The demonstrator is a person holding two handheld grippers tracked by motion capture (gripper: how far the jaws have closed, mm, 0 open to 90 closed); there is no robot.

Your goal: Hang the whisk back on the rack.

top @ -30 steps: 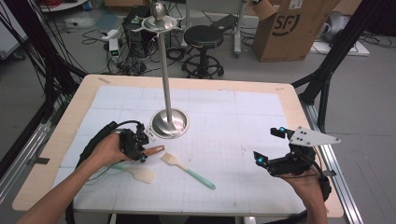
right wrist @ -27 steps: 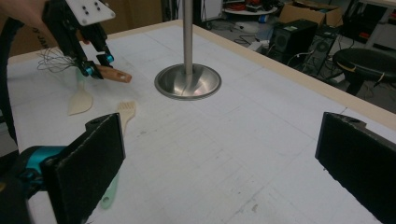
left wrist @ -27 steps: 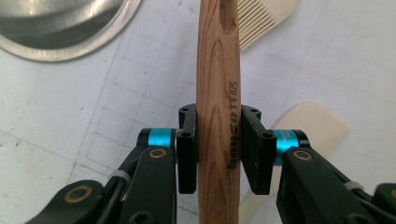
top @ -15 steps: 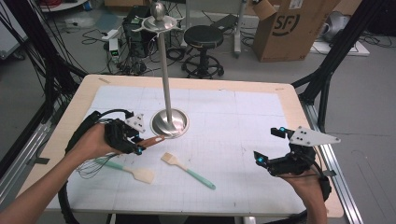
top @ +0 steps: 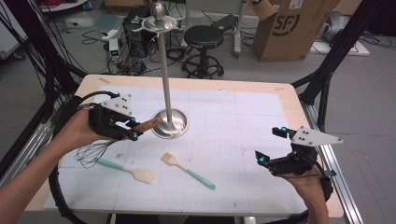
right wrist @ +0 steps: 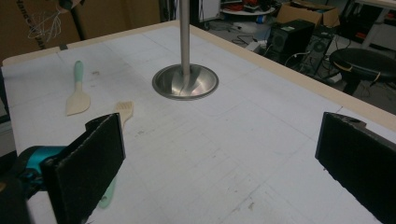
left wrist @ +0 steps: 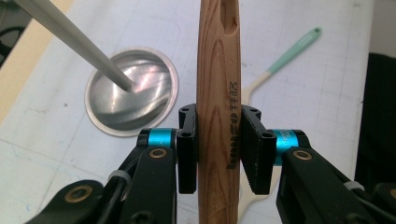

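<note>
Now whisk [top: 100, 148] lifted, left tool [top: 132, 129] raised

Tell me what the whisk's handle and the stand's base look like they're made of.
Whisk handle: wood, smooth finish, by its brown grain lines and stamped lettering. Stand base: metal, likely polished steel or aluminium, by its silvery sheen and blurred reflections.

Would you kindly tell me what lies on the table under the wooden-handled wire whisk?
Under the wooden-handled wire whisk, held by the left gripper, lies the mint-handled beige spatula. The whisk's wires cover the spatula's handle tip; the white gridded mat shows through.
</note>
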